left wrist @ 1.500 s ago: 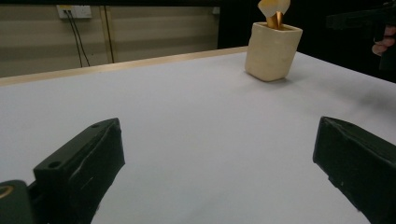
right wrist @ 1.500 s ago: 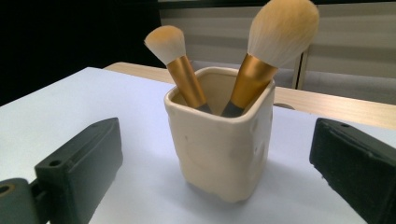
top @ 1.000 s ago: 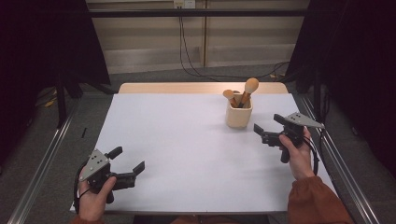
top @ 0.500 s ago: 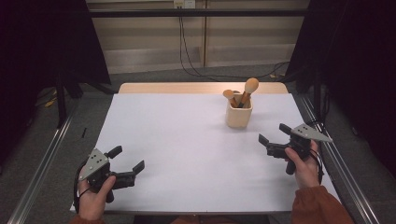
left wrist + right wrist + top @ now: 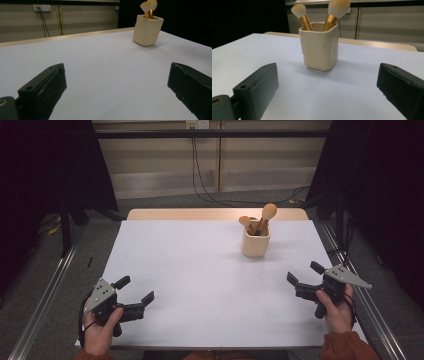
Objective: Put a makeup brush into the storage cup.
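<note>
A cream square cup (image 5: pixel 255 243) (image 5: pixel 147 29) (image 5: pixel 320 46) stands at the back right of the white table (image 5: pixel 200 285). Two makeup brushes with gold handles and pale bristles (image 5: pixel 268 214) (image 5: pixel 335 11) stand upright in it. My left gripper (image 5: pixel 135 294) (image 5: pixel 117 92) rests open near the table's front left corner, nothing between its jaws. My right gripper (image 5: pixel 305 274) (image 5: pixel 327 92) is open near the right edge, in front of the cup and apart from it, with its jaws pointing toward the cup.
A wooden strip (image 5: pixel 200 214) runs along the table's far edge. Metal rails (image 5: pixel 45 295) flank the table on both sides. Cables (image 5: pixel 205 180) hang down the back wall onto the floor. Dark curtains stand at both sides.
My right gripper has drawn back from beside the cup toward the table's front right and come lower. The left gripper has stayed where it was.
</note>
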`<action>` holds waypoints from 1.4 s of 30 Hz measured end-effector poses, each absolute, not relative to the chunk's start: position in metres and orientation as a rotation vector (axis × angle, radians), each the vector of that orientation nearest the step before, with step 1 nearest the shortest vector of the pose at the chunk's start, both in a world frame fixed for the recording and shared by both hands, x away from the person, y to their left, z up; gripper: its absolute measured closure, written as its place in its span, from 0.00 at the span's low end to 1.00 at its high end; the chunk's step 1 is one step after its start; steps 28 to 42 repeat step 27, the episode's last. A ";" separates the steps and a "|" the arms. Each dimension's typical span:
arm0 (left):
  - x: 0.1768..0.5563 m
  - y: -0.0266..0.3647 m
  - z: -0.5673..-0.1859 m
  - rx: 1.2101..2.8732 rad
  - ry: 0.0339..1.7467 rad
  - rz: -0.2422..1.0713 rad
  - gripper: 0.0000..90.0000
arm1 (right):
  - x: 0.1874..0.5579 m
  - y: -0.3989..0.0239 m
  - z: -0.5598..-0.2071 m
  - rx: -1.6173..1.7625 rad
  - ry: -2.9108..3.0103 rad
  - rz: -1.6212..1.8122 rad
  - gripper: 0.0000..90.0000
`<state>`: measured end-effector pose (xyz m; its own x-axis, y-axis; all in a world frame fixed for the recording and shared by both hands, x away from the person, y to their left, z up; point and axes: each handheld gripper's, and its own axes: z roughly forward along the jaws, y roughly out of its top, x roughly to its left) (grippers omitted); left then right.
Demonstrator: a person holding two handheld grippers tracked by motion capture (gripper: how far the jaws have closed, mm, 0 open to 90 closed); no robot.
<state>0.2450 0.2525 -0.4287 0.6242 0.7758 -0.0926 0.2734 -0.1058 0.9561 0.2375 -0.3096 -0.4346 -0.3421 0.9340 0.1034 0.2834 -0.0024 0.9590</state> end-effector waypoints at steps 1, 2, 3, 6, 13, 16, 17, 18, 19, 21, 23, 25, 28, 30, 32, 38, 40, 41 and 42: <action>0.245 0.252 -0.429 1.671 0.875 0.533 0.02 | 0.235 -0.311 -0.436 1.276 1.672 1.365 0.03; 0.244 0.252 -0.428 1.671 0.872 0.535 0.02 | 0.233 -0.312 -0.438 1.283 1.676 1.361 0.03; 0.244 0.252 -0.428 1.669 0.874 0.532 0.02 | 0.231 -0.312 -0.439 1.287 1.673 1.353 0.03; 0.244 0.252 -0.428 1.669 0.873 0.530 0.02 | 0.225 -0.314 -0.439 1.292 1.668 1.350 0.03; 0.243 0.253 -0.428 1.667 0.873 0.532 0.02 | 0.214 -0.315 -0.441 1.285 1.680 1.340 0.03; 0.243 0.253 -0.428 1.665 0.877 0.532 0.02 | 0.210 -0.316 -0.441 1.277 1.684 1.332 0.03; 0.243 0.253 -0.428 1.665 0.877 0.532 0.02 | 0.209 -0.316 -0.442 1.278 1.682 1.330 0.03; 0.243 0.253 -0.428 1.669 0.873 0.532 0.02 | 0.207 -0.317 -0.442 1.282 1.682 1.323 0.03; 0.243 0.253 -0.428 1.672 0.870 0.531 0.02 | 0.206 -0.317 -0.443 1.279 1.685 1.319 0.03; 0.243 0.253 -0.429 1.677 0.870 0.529 0.02 | 0.204 -0.318 -0.444 1.280 1.692 1.321 0.03; 0.244 0.253 -0.429 1.677 0.875 0.529 0.02 | 0.204 -0.320 -0.444 1.282 1.687 1.320 0.03; 0.244 0.252 -0.429 1.674 0.879 0.527 0.02 | 0.205 -0.321 -0.444 1.290 1.682 1.323 0.03; 0.244 0.253 -0.429 1.673 0.870 0.528 0.02 | 0.206 -0.321 -0.445 1.290 1.688 1.317 0.03; 0.244 0.253 -0.429 1.673 0.870 0.528 0.02 | 0.206 -0.321 -0.445 1.290 1.688 1.317 0.03; 0.244 0.253 -0.429 1.673 0.870 0.528 0.02 | 0.206 -0.321 -0.445 1.290 1.688 1.317 0.03; 0.244 0.253 -0.429 1.673 0.870 0.528 0.02 | 0.206 -0.321 -0.445 1.290 1.688 1.317 0.03; 0.244 0.253 -0.429 1.673 0.870 0.528 0.02 | 0.206 -0.321 -0.445 1.290 1.688 1.317 0.03; 0.244 0.253 -0.429 1.673 0.870 0.528 0.02 | 0.206 -0.321 -0.445 1.290 1.688 1.317 0.03; 0.244 0.253 -0.429 1.673 0.870 0.528 0.02 | 0.206 -0.321 -0.445 1.290 1.688 1.317 0.03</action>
